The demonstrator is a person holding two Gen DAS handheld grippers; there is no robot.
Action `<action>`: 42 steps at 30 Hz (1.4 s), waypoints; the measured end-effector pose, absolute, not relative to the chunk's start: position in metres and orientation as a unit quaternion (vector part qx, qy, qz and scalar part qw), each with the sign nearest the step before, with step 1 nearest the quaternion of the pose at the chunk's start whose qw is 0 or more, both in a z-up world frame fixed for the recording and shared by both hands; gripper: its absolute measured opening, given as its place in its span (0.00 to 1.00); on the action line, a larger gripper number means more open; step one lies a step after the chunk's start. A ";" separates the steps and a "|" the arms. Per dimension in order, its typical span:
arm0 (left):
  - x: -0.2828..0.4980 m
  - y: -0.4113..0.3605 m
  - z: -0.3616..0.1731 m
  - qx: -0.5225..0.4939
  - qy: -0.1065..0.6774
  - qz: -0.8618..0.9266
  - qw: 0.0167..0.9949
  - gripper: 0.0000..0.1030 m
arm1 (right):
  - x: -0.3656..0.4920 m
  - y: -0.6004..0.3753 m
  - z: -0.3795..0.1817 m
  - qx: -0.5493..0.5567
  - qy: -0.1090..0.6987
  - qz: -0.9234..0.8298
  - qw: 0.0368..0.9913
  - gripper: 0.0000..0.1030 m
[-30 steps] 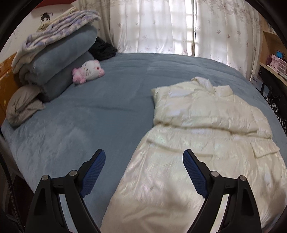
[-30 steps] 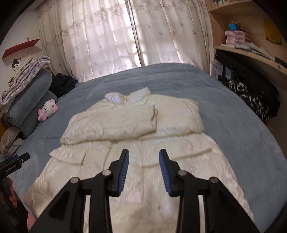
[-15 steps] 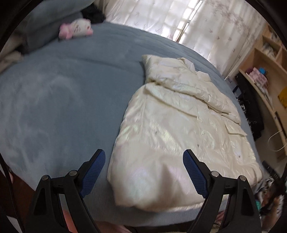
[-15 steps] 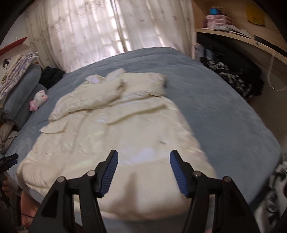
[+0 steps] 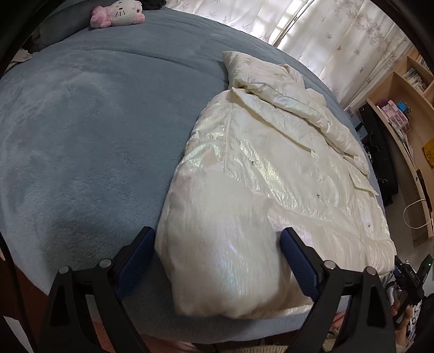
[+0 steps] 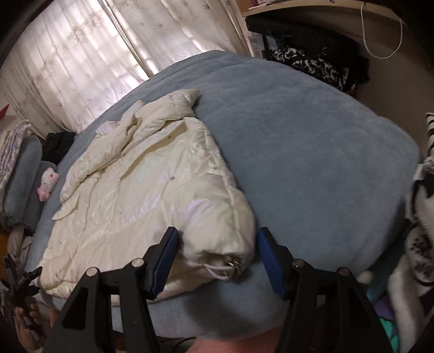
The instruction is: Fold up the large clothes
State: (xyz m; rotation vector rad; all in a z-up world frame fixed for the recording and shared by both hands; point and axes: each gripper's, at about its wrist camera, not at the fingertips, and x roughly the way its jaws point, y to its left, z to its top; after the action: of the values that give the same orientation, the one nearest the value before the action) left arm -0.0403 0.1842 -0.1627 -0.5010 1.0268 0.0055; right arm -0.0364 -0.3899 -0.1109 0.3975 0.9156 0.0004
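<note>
A cream puffy coat [image 5: 260, 173] lies flat on the blue-grey bed [image 5: 81, 130], sleeves folded across its chest, hem toward me. My left gripper [image 5: 217, 260] is open with its jaws on either side of the hem's left corner. In the right wrist view the coat [image 6: 146, 195] shows again. My right gripper [image 6: 217, 258] is open around the hem's right corner, where a drawstring and metal toggle [image 6: 230, 264] stick out. Neither gripper has closed on the cloth.
A pink and white plush cat [image 5: 119, 13] lies at the head of the bed beside stacked blankets [image 6: 16, 173]. Curtains [image 6: 89, 59] hang behind. Wooden shelves [image 5: 407, 103] and dark clothes [image 6: 317, 59] stand to the right. The bed's front edge is just below both grippers.
Both grippers have dropped down and apart to the hem corners at the bed's near edge. The right gripper has opened wider. The coat has not moved.
</note>
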 end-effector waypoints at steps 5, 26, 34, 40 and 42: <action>-0.038 0.186 -0.173 -0.261 0.476 0.005 0.840 0.99 | -0.026 -0.381 -0.122 0.215 0.436 0.013 0.874 0.61; -0.034 0.165 -0.178 -0.291 0.455 0.039 0.841 0.44 | -0.022 -0.362 -0.133 0.207 0.430 0.022 0.878 0.28; -0.035 0.151 -0.144 -0.275 0.437 0.069 0.854 0.16 | -0.029 -0.347 -0.110 0.163 0.409 0.007 0.898 0.20; -0.054 0.135 -0.086 -0.218 0.402 0.081 0.886 0.15 | -0.043 -0.338 -0.067 0.135 0.368 0.018 0.920 0.18; -0.065 0.136 -0.073 -0.211 0.398 0.084 0.889 0.15 | -0.050 -0.336 -0.049 0.128 0.357 0.027 0.925 0.18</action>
State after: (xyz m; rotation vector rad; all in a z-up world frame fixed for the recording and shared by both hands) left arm -0.0648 0.1356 -0.0728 -0.4392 0.8270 0.1736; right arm -0.0497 -0.3365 -0.0495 0.2623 0.7317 0.0558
